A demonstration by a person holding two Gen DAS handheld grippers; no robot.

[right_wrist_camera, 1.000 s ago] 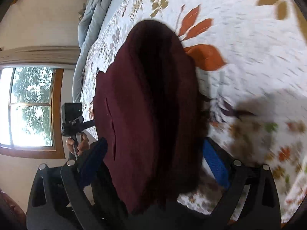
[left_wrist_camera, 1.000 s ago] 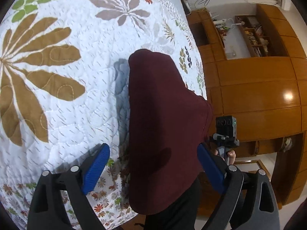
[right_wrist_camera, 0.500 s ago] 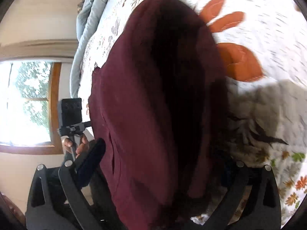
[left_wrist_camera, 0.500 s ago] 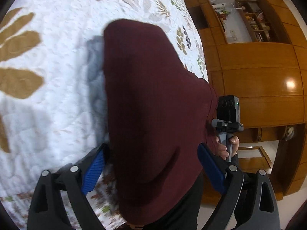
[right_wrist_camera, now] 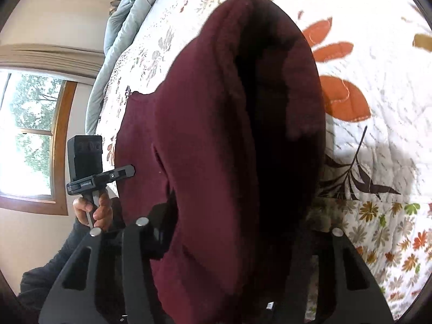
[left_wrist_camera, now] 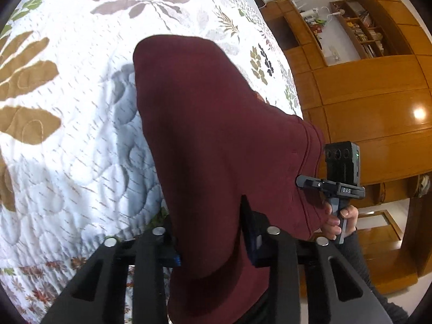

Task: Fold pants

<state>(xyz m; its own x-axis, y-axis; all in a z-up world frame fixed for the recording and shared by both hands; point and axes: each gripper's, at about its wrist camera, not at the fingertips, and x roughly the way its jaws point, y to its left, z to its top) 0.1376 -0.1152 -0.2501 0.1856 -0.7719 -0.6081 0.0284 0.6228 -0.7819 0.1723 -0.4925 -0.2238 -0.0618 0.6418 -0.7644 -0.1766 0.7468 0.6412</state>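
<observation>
The maroon pants [left_wrist_camera: 216,135] lie folded on the quilted bed, and their near end hangs over the bed edge toward me. My left gripper [left_wrist_camera: 209,232] straddles that near end. Its jaws are closing, and both blue pads press the cloth from either side. In the right wrist view the same pants [right_wrist_camera: 216,121] fill the middle. My right gripper [right_wrist_camera: 237,229] is closing on them too: its left finger [right_wrist_camera: 162,232] touches the cloth, while its right finger is lost in dark folds. Each view shows the other hand [left_wrist_camera: 337,216] [right_wrist_camera: 94,210] on its grip handle beside the pants.
A white quilt with leaf prints [left_wrist_camera: 81,135] [right_wrist_camera: 378,67] covers the bed. Wooden cabinets with shelves [left_wrist_camera: 378,108] stand past the bed's far side in the left wrist view. A window [right_wrist_camera: 27,135] and a bunched grey-blue blanket [right_wrist_camera: 121,27] show in the right wrist view.
Both pairs of jaws stood wide apart around the pants' near end; now they have drawn in onto the cloth. Both hands shifted slightly along the bed edge.
</observation>
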